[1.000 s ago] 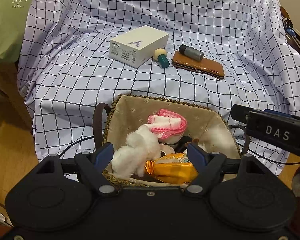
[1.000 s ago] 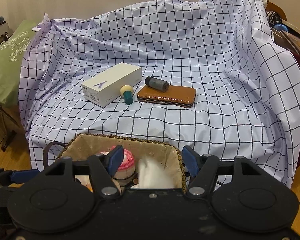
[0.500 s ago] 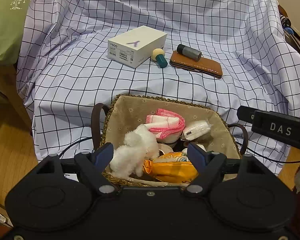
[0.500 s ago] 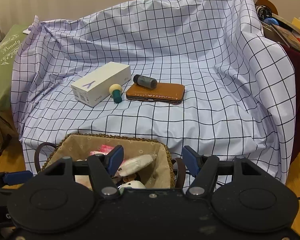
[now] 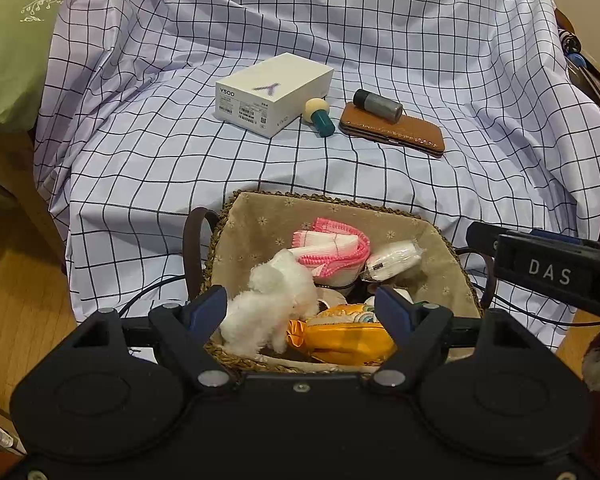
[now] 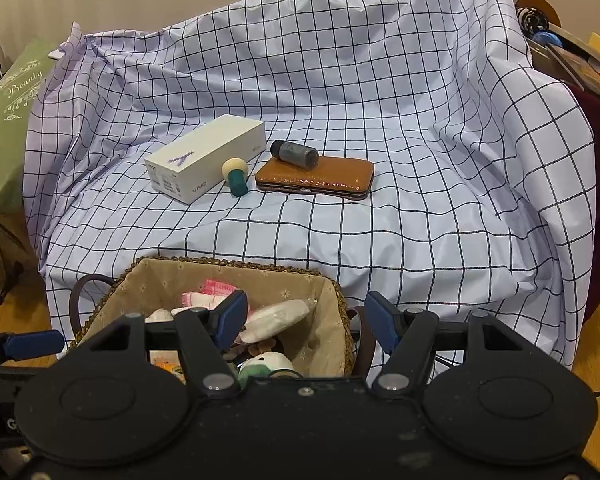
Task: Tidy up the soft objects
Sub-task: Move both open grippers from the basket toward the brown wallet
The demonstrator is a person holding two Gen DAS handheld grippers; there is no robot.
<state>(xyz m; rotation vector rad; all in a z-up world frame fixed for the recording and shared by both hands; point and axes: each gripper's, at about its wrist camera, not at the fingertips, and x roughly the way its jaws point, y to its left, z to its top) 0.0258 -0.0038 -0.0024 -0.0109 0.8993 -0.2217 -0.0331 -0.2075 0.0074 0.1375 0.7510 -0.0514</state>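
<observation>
A woven basket [image 5: 332, 200] with a beige lining stands on the floor in front of the draped chair. In it lie a white fluffy plush [image 5: 272, 300], a folded pink-and-white cloth [image 5: 332, 244], a white wrapped packet [image 5: 392, 258] and an orange pouch [image 5: 340, 332]. My left gripper [image 5: 300, 304] hovers open over the basket's near edge, with nothing held. My right gripper [image 6: 306, 312] is open and empty above the basket's right side [image 6: 228, 262], just over the white packet [image 6: 276, 318]. A small green-and-white plush [image 6: 266, 364] shows below it.
On the checked cloth [image 5: 180, 160] over the chair lie a white phone box [image 5: 274, 92], a green-handled knob [image 5: 320, 116], a brown case [image 5: 392, 132] and a grey cylinder [image 5: 378, 104] on top of it. A green cushion [image 5: 16, 40] sits left. Clutter stands far right [image 6: 572, 64].
The white packet, a blur between the right gripper's fingers a second ago, has dropped and now lies still in the basket. The left gripper has not moved.
</observation>
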